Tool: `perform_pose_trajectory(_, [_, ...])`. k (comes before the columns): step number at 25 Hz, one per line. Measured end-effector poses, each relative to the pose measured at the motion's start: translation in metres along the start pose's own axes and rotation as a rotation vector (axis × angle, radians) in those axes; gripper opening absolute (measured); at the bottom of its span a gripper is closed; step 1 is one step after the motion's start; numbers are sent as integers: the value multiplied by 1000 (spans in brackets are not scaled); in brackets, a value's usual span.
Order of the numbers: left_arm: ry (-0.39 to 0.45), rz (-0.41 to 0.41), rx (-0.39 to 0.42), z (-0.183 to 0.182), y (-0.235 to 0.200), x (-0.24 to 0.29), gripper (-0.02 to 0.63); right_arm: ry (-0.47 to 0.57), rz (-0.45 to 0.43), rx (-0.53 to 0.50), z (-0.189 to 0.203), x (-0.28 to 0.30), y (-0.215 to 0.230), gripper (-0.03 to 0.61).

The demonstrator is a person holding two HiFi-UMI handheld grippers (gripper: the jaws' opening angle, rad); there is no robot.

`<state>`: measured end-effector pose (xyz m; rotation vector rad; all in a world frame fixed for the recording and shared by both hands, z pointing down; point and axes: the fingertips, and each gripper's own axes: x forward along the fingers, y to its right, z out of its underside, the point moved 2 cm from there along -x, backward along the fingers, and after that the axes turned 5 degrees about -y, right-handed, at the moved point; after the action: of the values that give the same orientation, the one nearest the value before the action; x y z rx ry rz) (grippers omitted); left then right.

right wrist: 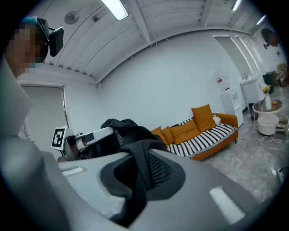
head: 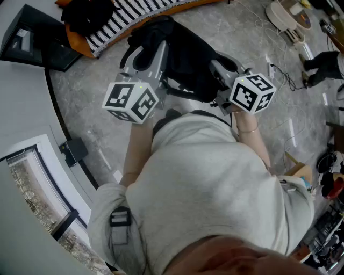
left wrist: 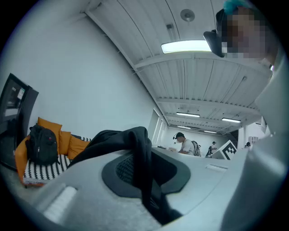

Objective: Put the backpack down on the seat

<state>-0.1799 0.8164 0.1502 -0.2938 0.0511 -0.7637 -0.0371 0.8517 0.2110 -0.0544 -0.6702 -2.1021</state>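
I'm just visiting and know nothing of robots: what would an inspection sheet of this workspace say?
Surface: grey stone-look floor; orange sofa with striped seat.
Job's things: black backpack held up, not yet on the seat.
Clutter: second backpack on the sofa.
Grippers: left hand-held gripper and right hand-held gripper each shut on a strap of the black backpack.
Cables: loose wires on the floor.
Surroundings: people in the far room.

The black backpack [head: 185, 62] hangs in mid-air by its straps [left wrist: 143, 167], apart from the orange, stripe-cushioned sofa [head: 141, 11]
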Motion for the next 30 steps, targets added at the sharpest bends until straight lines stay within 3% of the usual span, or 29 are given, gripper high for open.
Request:
perform_pose_trajectory(17, [-26, 18, 5, 1, -15, 5, 43, -14, 42, -21, 1, 17, 1, 25])
perform_pose_trajectory(30, [-45, 45, -45, 8, -68, -13, 43, -29, 99, -8, 11, 58, -9, 25])
